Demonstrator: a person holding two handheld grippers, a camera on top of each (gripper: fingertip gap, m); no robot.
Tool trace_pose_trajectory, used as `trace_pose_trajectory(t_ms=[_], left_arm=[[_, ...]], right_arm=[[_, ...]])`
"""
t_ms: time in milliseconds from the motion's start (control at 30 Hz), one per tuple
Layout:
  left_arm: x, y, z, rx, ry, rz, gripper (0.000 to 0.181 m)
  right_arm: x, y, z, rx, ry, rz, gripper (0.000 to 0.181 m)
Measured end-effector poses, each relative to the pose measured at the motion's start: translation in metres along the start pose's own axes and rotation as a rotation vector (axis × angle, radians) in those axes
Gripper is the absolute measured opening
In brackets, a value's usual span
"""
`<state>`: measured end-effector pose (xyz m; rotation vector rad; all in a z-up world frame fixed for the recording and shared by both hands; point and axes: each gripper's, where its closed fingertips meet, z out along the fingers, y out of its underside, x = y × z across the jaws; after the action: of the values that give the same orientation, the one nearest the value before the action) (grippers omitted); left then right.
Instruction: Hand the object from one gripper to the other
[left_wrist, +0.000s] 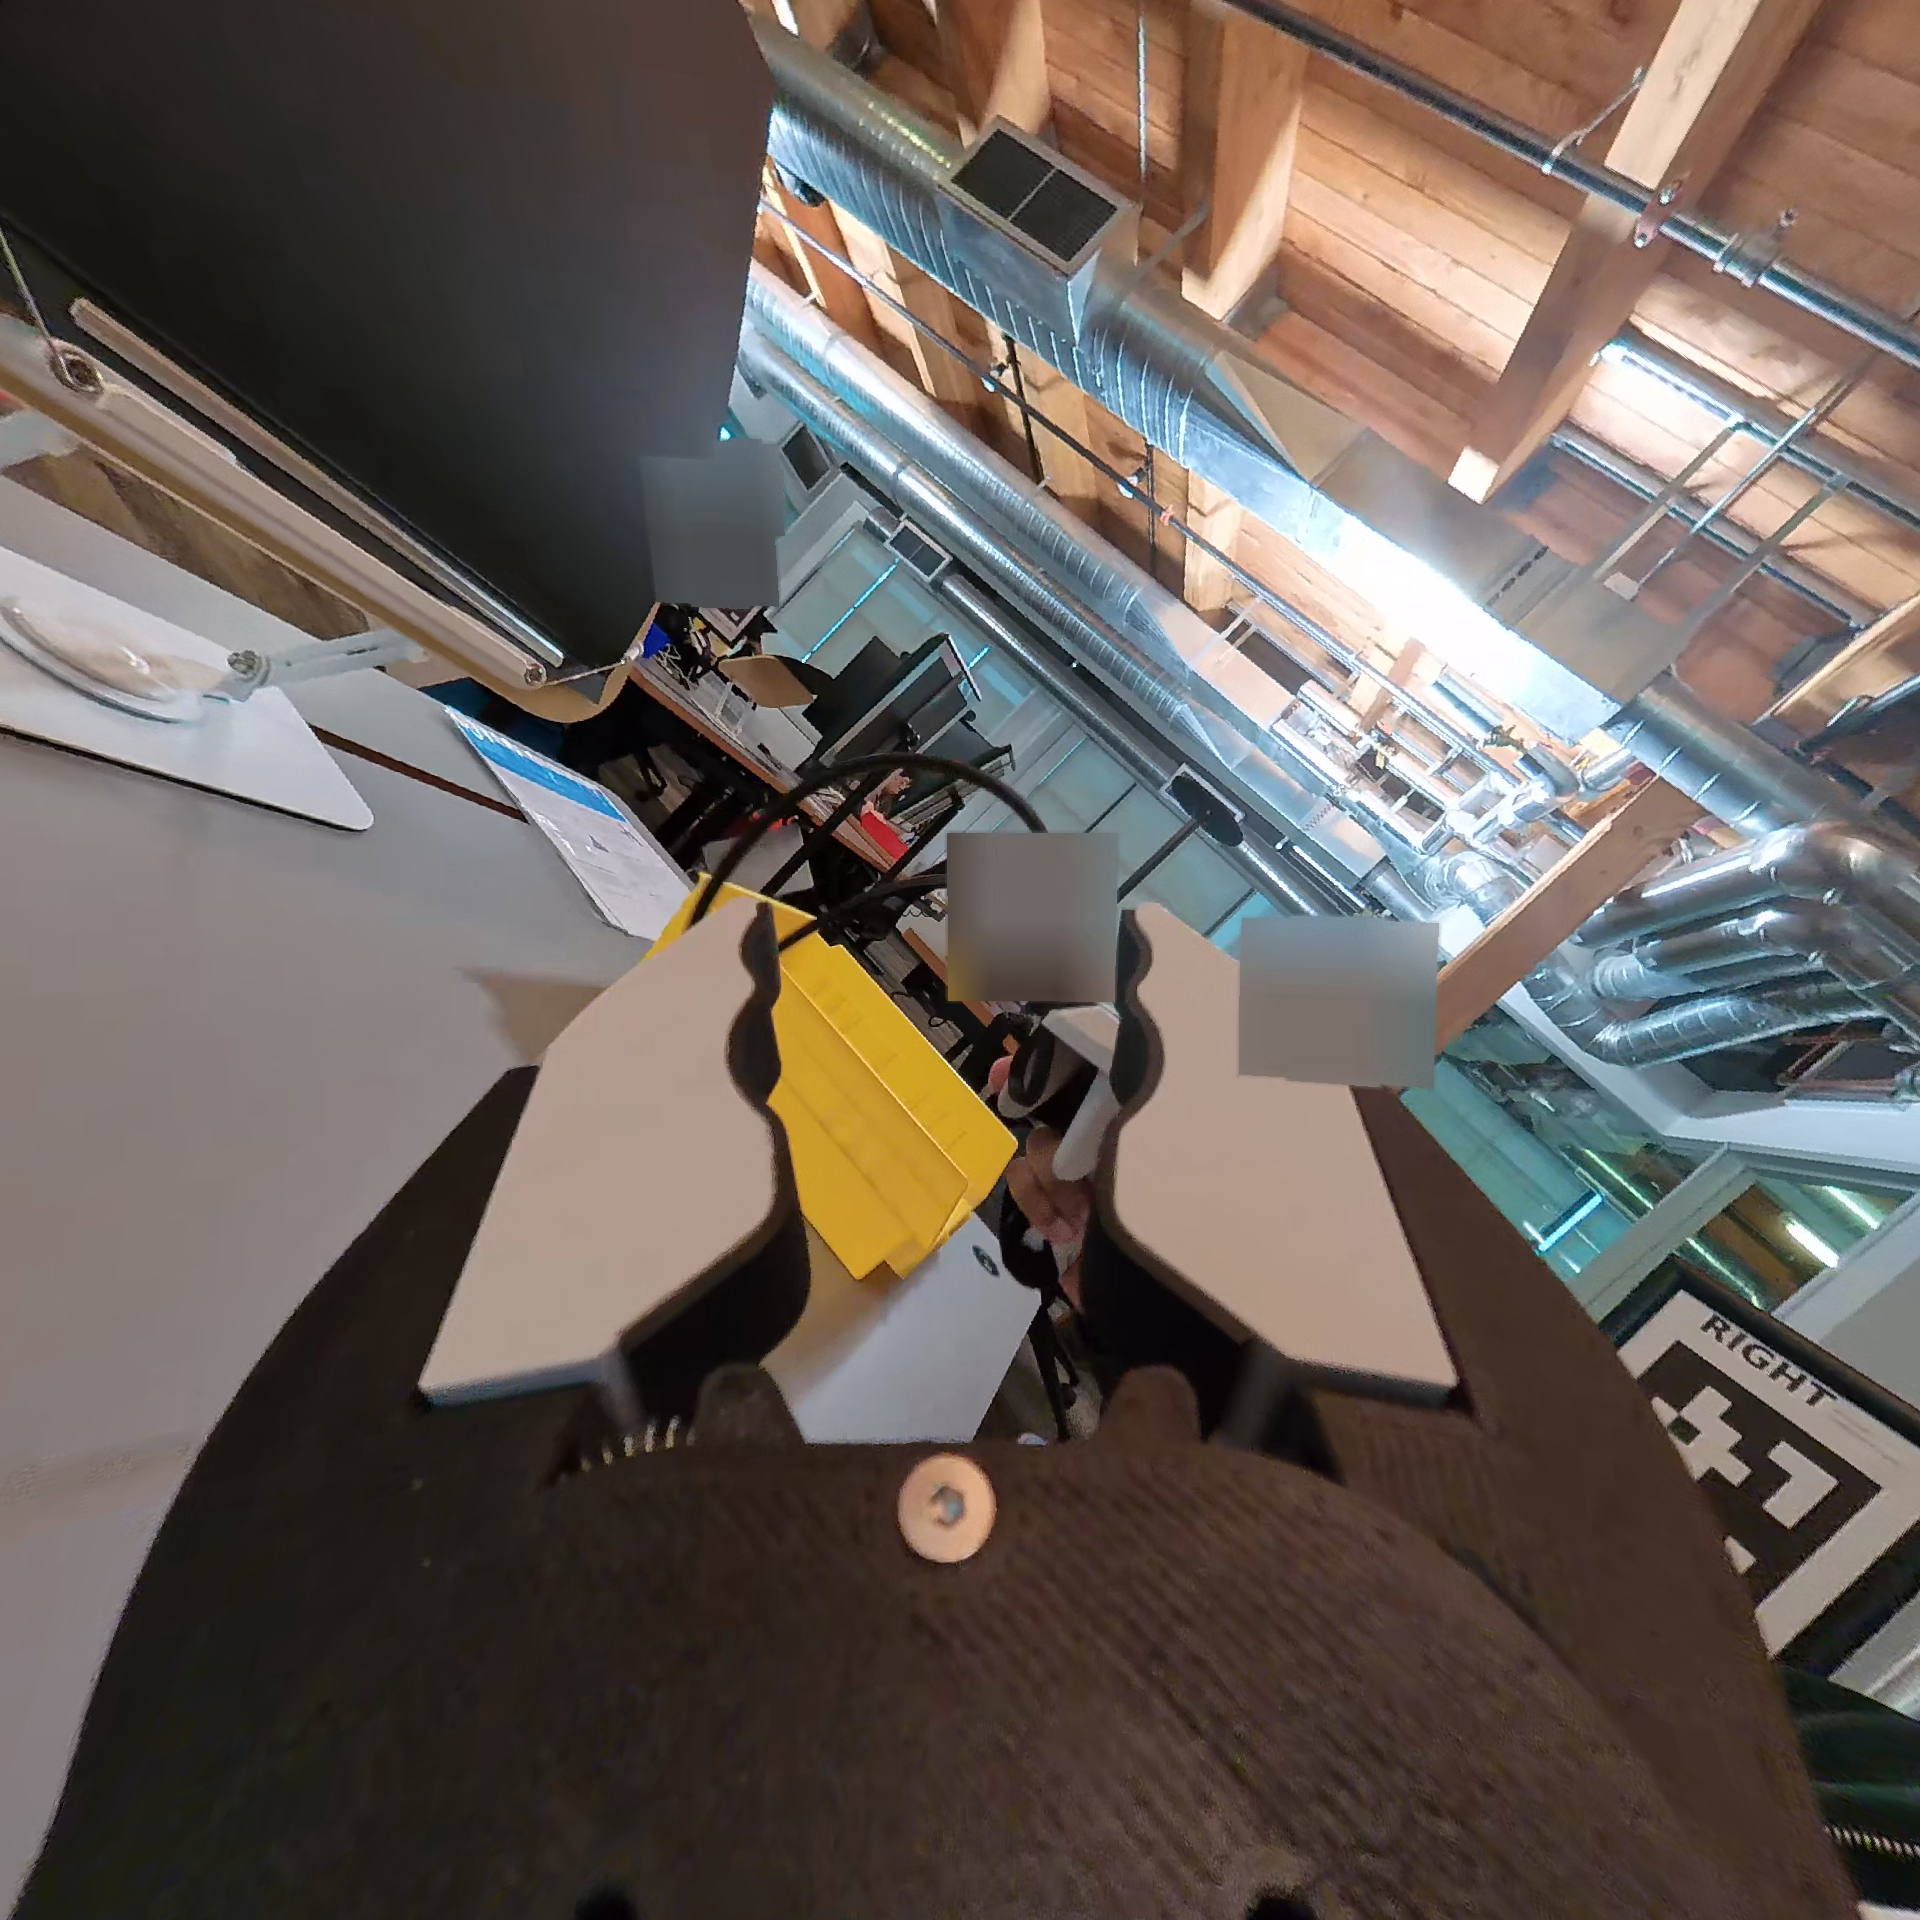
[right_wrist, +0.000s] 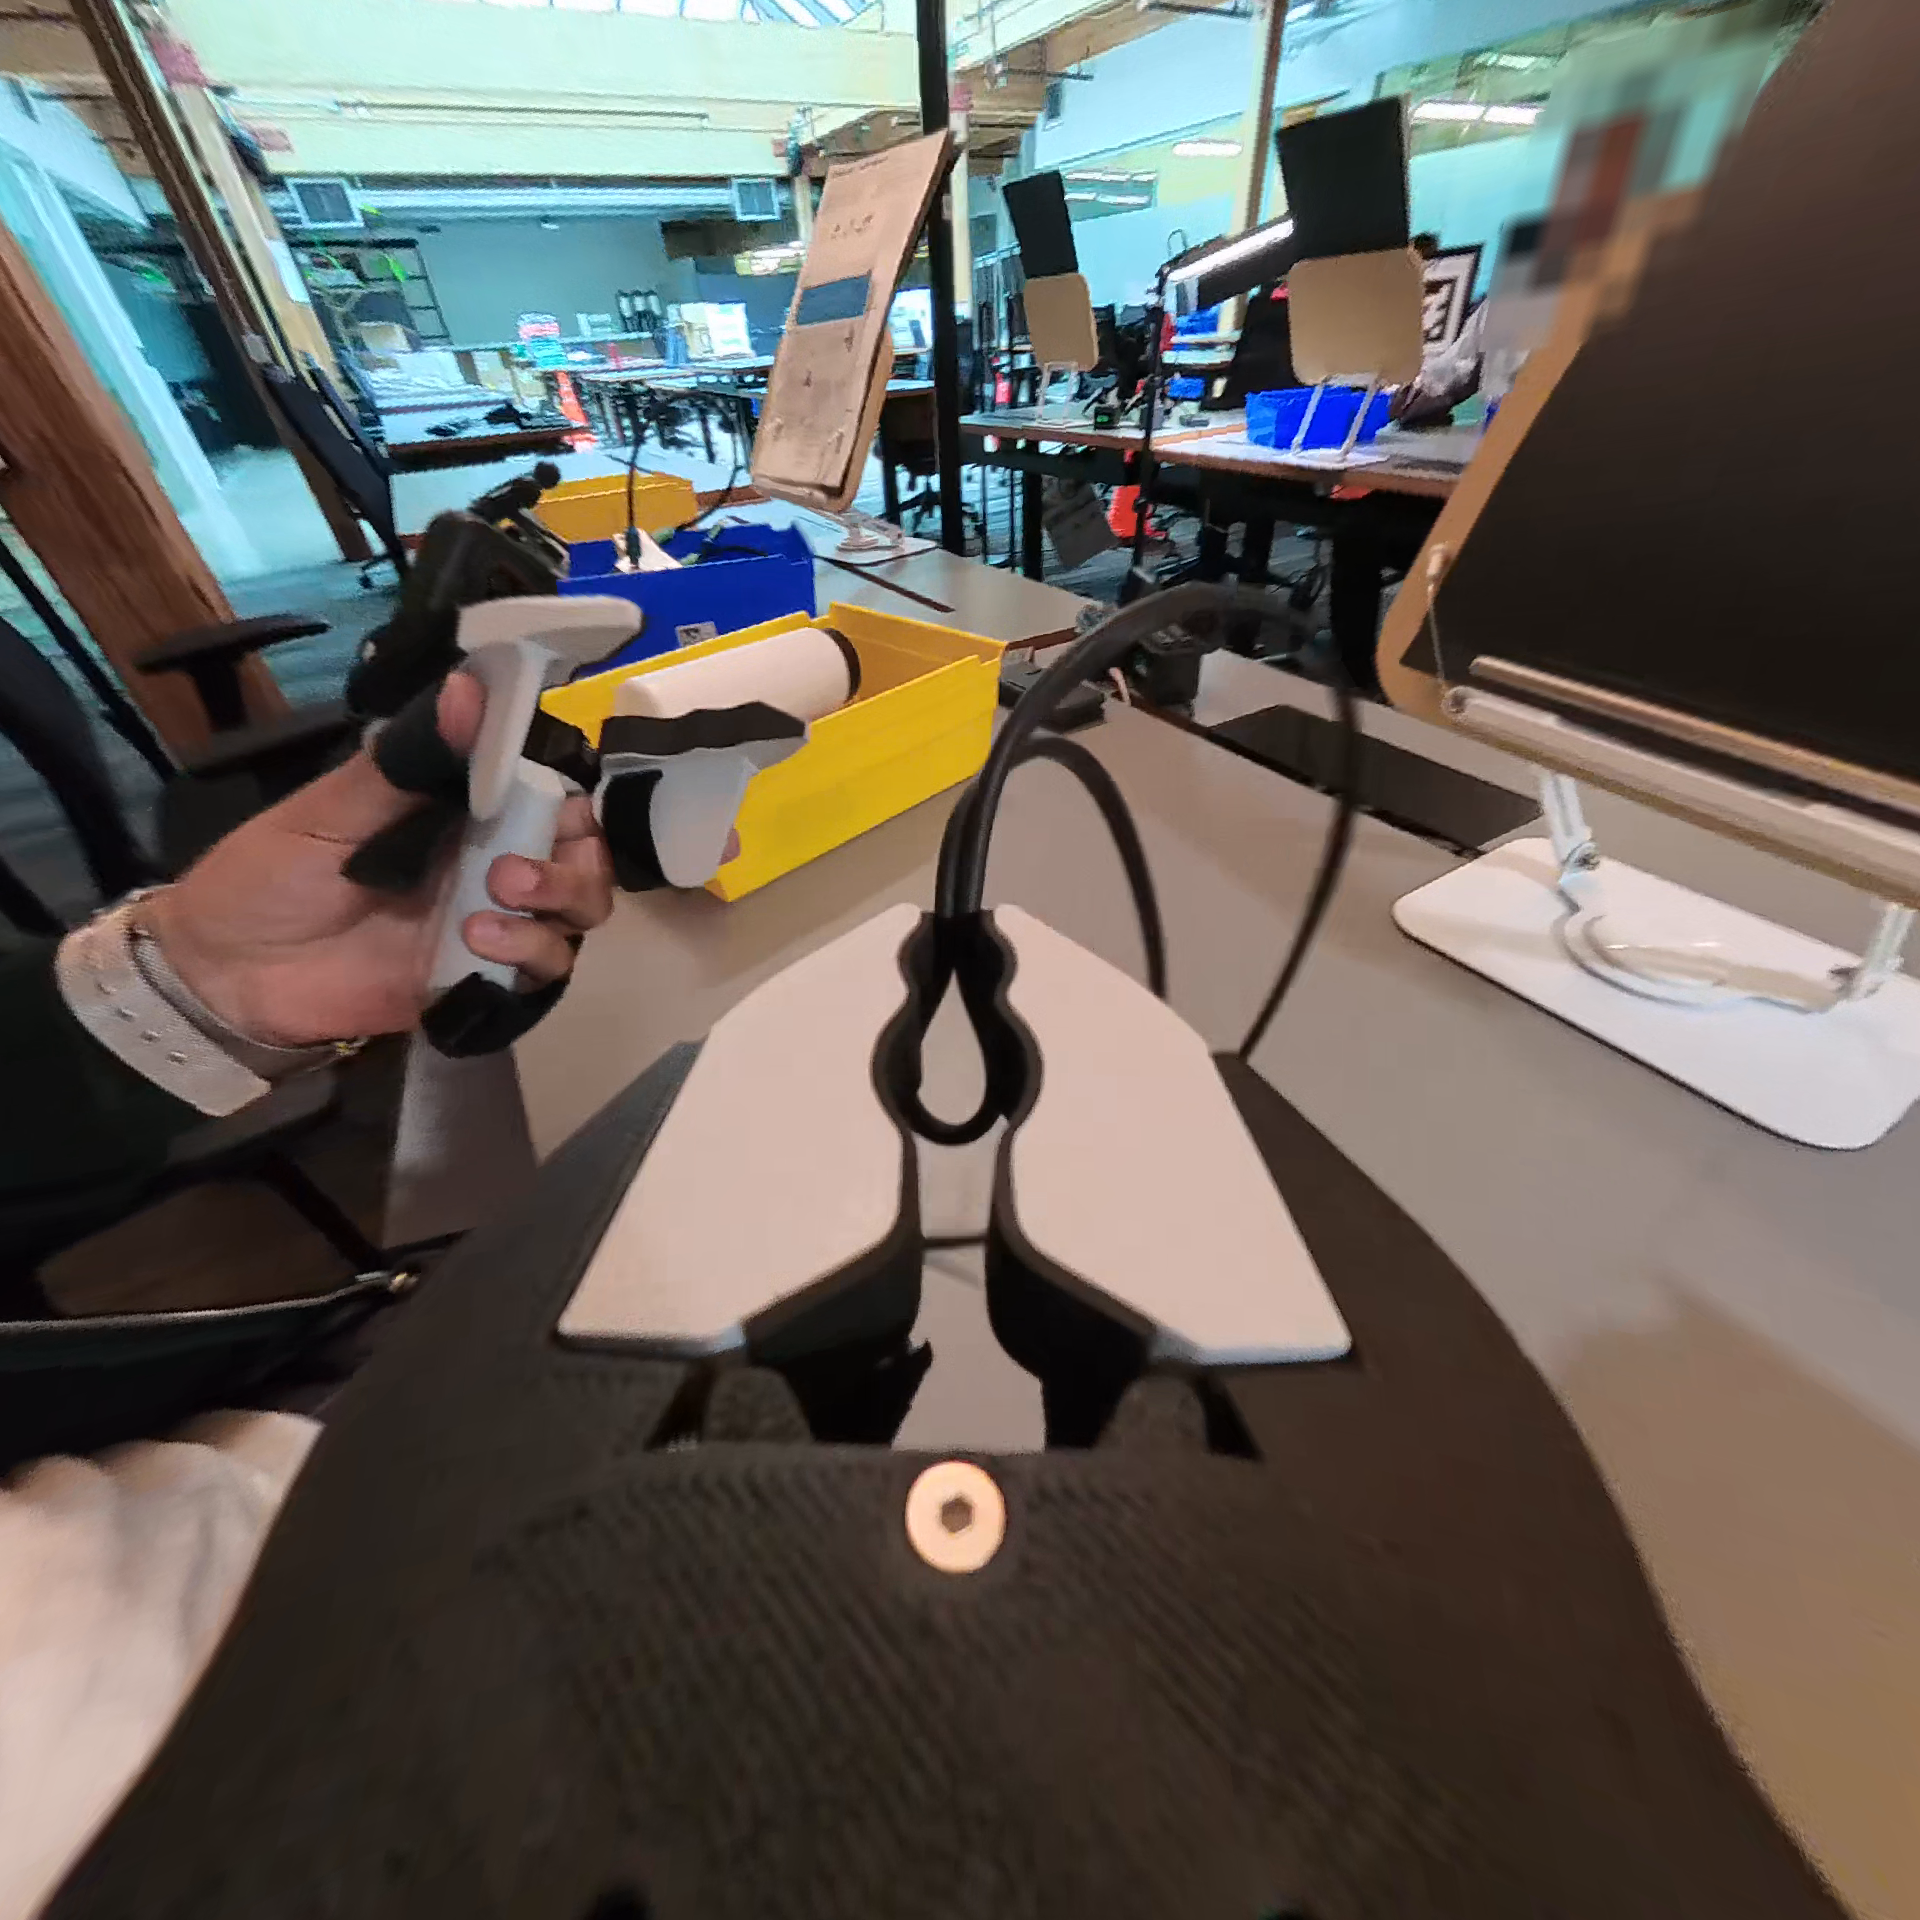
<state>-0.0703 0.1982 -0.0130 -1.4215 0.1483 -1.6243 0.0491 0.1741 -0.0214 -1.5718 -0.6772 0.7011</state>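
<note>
Right gripper (right_wrist: 961, 935), centre of the right wrist view: fingers nearly together, clamped on a looped black cable (right_wrist: 1039, 748) that arcs up over the grey table (right_wrist: 1299, 1195). Left gripper (left_wrist: 940, 935), centre of the left wrist view: fingers spread wide and empty, pointed up past a yellow bin (left_wrist: 883, 1091). Judgement: the cable sits with the right gripper alone; which stage the handover has reached cannot be told.

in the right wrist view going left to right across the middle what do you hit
hand holding the left gripper → yellow bin → black cable looped up from the right gripper → white stand base
</note>
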Motion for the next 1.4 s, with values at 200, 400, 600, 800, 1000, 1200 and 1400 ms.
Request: trace_pose_trajectory(t_ms=[200, 400, 600, 800, 1000, 1200, 1400], left_arm=[[-0.002, 0.025, 0.01, -0.11, 0.027, 0.008, 0.063], [-0.021, 0.071, 0.018, -0.336, -0.008, 0.08, 0.071], [-0.053, 0.126, 0.018, -0.526, -0.048, 0.322, 0.084], [-0.043, 0.137, 0.023, -0.502, 0.032, 0.363, 0.081], [-0.012, 0.165, 0.021, -0.585, 0.245, 0.265, 0.071], [0.011, 0.201, 0.008, -0.77, 0.407, 0.214, 0.014], [0.014, 0.194, 0.009, -0.745, 0.417, 0.125, 0.007]], right_arm=[[-0.003, -0.003, -0.011, -0.112, -0.062, -0.011, 0.007], [-0.013, -0.032, -0.027, -0.024, -0.122, 0.03, 0.007], [-0.032, -0.06, -0.042, 0.073, -0.231, 0.1, 0.007], [-0.055, -0.073, -0.047, 0.097, -0.304, 0.089, 0.008], [-0.075, -0.084, -0.051, 0.128, -0.377, 0.102, 0.008], [-0.075, -0.088, -0.053, 0.14, -0.373, 0.099, 0.007], [-0.065, -0.087, -0.055, 0.142, -0.343, 0.101, 0.007]])
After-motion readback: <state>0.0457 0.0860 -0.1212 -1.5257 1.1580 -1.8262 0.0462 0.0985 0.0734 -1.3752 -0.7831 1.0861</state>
